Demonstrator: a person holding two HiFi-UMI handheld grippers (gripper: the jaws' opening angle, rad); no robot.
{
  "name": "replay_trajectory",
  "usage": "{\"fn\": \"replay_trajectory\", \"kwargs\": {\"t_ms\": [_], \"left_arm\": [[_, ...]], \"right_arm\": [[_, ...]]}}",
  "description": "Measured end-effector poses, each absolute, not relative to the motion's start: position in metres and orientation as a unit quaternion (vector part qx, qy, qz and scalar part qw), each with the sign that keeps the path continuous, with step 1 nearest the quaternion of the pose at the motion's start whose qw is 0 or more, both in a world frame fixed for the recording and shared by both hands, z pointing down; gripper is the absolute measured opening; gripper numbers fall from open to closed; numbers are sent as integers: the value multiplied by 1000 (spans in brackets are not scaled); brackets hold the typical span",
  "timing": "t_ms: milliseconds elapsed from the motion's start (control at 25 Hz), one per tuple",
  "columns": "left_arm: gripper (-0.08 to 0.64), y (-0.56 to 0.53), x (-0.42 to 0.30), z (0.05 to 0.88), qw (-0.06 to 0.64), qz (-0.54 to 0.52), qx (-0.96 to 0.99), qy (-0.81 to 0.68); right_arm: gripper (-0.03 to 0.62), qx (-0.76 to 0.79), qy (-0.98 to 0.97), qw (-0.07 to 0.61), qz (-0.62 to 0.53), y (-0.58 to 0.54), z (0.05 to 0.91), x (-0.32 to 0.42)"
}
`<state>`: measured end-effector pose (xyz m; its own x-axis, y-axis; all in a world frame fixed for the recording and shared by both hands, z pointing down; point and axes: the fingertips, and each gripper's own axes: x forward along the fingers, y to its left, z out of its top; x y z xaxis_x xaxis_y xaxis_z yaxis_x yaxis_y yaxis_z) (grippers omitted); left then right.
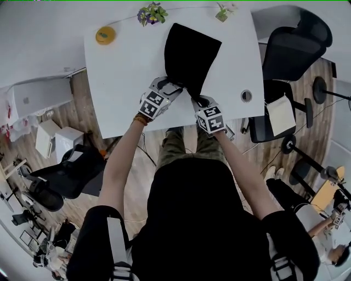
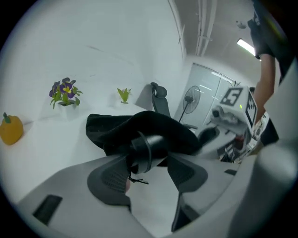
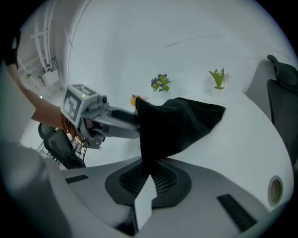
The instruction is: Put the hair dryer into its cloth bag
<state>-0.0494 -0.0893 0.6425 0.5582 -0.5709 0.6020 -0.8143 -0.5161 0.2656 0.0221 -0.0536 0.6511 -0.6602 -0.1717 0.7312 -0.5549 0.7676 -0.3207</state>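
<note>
A black cloth bag (image 1: 189, 57) lies on the white table (image 1: 120, 82), its mouth toward the near edge. The hair dryer's round dark end (image 2: 148, 149) pokes out of the bag (image 2: 139, 125); the rest is hidden inside. My left gripper (image 2: 148, 162) is open, its jaws on either side of that end, which lies close to the left pad (image 2: 109, 179). In the head view it (image 1: 167, 88) is at the mouth's left corner. My right gripper (image 3: 150, 174) is shut on the bag's edge (image 3: 172, 125), lifting it, with a white label (image 3: 144, 200) hanging below. It (image 1: 202, 102) is at the mouth's right corner.
A yellow pepper-shaped ornament (image 1: 105, 35), a pot of purple flowers (image 1: 152, 13) and a small green plant (image 1: 225, 10) stand along the table's far edge. A cable hole (image 1: 246, 95) is at the right. A black office chair (image 1: 296, 49) stands beside the table.
</note>
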Motion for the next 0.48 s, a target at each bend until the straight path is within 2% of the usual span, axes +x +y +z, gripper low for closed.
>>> {"fn": "replay_trajectory", "kwargs": {"t_ms": [160,360,400,440,480], "left_arm": [[237,-109,-45,623,299,147,821,-465],[201,-99,-48,626,273,187,831,-448],[188,-94,-50,629,267,200,832,-444],[178,-89,-52,633,264,211,831,-442],[170,-85,-57,637,263,220,828,-444]], "right_arm": [[34,143,-897,341,241,-34,668,-1],[37,141,-900,335,240,-38,673,18],[50,129,-903,332,241,-34,670,20],[98,113,-905,327,246,-28,665,20],[172,95,-908,320,254,-23,660,18]]}}
